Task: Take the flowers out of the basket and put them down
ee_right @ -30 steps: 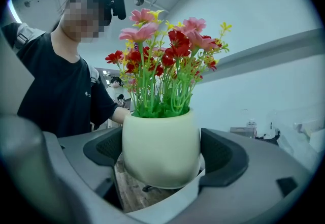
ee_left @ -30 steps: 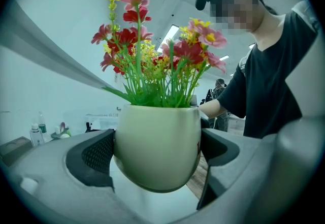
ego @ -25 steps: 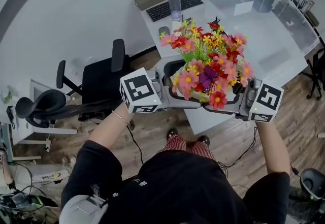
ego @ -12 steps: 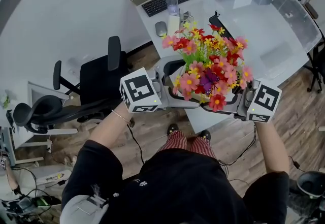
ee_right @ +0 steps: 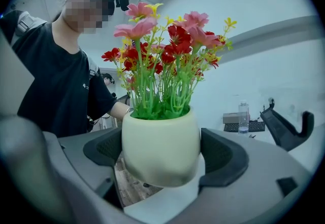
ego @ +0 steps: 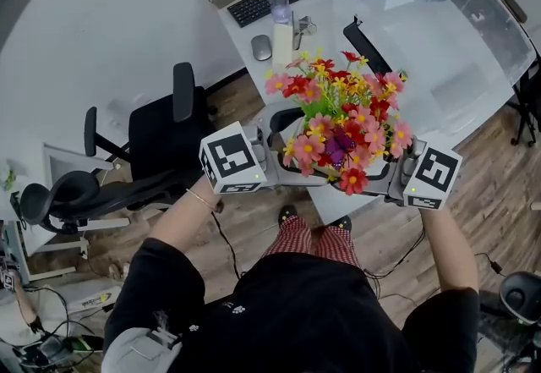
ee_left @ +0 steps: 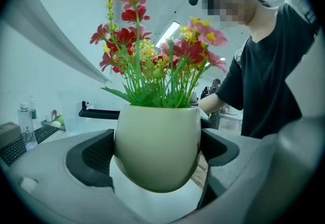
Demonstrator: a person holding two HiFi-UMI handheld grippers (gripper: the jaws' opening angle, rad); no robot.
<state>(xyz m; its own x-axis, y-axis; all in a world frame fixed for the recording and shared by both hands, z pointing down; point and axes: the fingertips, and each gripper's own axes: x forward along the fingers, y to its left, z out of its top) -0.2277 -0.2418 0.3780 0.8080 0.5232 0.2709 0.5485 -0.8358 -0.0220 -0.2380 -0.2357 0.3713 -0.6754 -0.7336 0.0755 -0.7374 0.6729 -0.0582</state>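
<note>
The white desk [ego: 241, 33] lies below me, its clear bin [ego: 439, 33] along the far right edge. Over the near edge I hold the upright flower pot [ego: 342, 122] aloft, my left gripper [ee_left: 156, 159] and right gripper [ee_right: 161, 154] clamping it from opposite sides, equally near.

The person [ego: 279, 337] wore a black T-shirt [ego: 245, 295], red checked trousers [ego: 302, 242] and a bracelet [ego: 200, 195]. The grey left gripper [ee_left: 155, 152] and right gripper [ee_right: 162, 154] bore black-and-white marker cubes [ego: 232, 158].
</note>
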